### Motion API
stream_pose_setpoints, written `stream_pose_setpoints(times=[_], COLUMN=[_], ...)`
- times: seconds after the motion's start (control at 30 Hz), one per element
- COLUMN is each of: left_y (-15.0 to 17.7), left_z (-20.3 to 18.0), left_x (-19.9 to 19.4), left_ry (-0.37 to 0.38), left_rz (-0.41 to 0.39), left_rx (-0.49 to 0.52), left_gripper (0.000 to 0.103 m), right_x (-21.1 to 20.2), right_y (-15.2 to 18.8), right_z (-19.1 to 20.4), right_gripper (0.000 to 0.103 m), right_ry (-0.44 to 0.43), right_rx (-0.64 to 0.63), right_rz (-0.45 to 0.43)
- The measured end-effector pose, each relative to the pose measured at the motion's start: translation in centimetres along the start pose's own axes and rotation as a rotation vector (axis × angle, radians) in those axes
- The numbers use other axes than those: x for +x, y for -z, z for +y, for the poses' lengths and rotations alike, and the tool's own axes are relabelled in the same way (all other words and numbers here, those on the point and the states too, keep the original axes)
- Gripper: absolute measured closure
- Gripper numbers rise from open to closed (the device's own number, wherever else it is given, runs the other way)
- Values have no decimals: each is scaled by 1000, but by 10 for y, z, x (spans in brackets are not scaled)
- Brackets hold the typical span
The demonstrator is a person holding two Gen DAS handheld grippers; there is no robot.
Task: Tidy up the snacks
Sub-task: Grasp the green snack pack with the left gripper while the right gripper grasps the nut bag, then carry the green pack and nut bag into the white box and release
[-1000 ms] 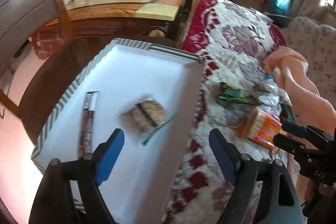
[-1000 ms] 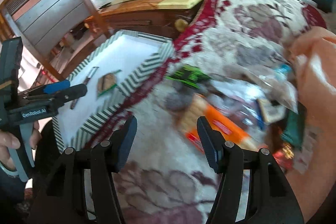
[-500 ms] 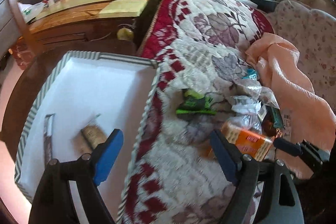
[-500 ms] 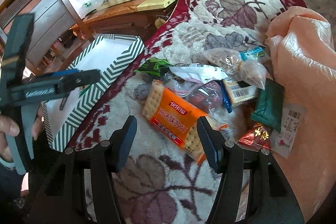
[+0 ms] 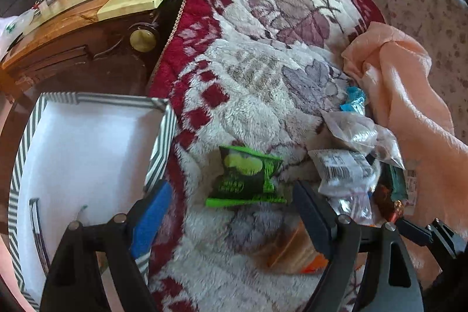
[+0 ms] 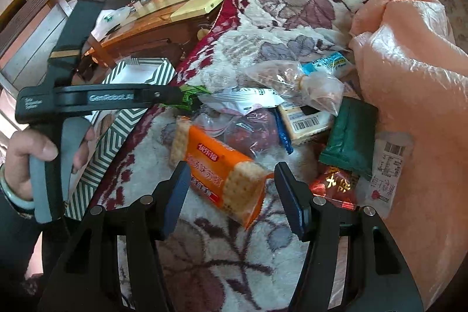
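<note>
A pile of snack packets lies on a flowered red-and-white blanket (image 5: 263, 54). My left gripper (image 5: 231, 209) hangs open just over a green packet (image 5: 247, 177), nothing between its pads. An orange cracker pack (image 6: 219, 168) lies in front of my right gripper (image 6: 231, 192), which is open around its near end without pressing it. In the right wrist view the left gripper (image 6: 175, 95) shows from the side, a hand on its handle. The striped box (image 5: 87, 148) sits left of the blanket with a dark stick snack (image 5: 36, 224) inside.
Right of the cracker pack lie a dark green pouch (image 6: 351, 136), a red packet (image 6: 336, 186), clear bags (image 6: 295, 80) and a white barcode packet (image 5: 342, 168). A peach cloth (image 5: 409, 113) is bunched at the right. A wooden table (image 5: 96, 1) stands behind the box.
My left gripper has swung right from over the box's inside to above the green packet. The right gripper has closed in on the orange cracker pack.
</note>
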State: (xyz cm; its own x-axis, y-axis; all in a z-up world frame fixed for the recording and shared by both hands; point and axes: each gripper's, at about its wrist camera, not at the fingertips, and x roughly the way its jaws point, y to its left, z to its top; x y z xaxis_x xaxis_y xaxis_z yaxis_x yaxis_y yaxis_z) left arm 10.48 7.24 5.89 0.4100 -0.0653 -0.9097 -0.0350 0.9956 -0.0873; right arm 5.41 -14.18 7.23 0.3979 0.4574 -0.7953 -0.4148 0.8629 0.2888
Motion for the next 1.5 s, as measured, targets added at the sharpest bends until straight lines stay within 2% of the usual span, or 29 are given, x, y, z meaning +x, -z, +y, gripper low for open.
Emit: stream_pose_setpoints(times=[0.23,0.27,0.3,0.37,0.57,0.77,0.87,0.93,1.1,1.3,1.37,1.43,1.5], left_y=[-7,-7,-7,-7,-6,-5,-5,-4,-5,-3,-2,-2,-2], left_z=[-9,-10,-10,-10,-9,-8,-9,-8,-7,-6,-3,0,1], left_x=[22,25,27,33,30,15,6,0,-5,-5,-5,-4,-3], left_ry=[-27,-30,-30,-18,-28,-28,-27,-22,-11,-11,-13,-18,-19], left_rz=[41,43,47,66,28,-14,-35,-43,-49,-40,-39,-35,-31], left_rx=[42,46,48,51,40,34,37,37,36,42,36,30,24], left_gripper=[17,22,35,54,61,63,63,63,63,63,63,63,63], right_x=[3,4,4,5,4,2,5,9,34,77,83,84,82], right_y=[-2,-2,-2,-3,-7,-30,-49,-61,-93,-107,-104,-102,-101], right_z=[-7,-8,-9,-10,-17,-25,-25,-26,-20,-23,-27,-36,-43], right_gripper=[43,43,43,43,43,43,37,36,35,35,35,40,60], right_ry=[0,0,1,2,8,36,66,81,145,127,109,86,82], right_rx=[20,21,21,20,35,54,31,9,-110,-175,-176,-134,-97], right_rz=[8,10,12,13,4,-37,-61,-69,3,108,111,100,102])
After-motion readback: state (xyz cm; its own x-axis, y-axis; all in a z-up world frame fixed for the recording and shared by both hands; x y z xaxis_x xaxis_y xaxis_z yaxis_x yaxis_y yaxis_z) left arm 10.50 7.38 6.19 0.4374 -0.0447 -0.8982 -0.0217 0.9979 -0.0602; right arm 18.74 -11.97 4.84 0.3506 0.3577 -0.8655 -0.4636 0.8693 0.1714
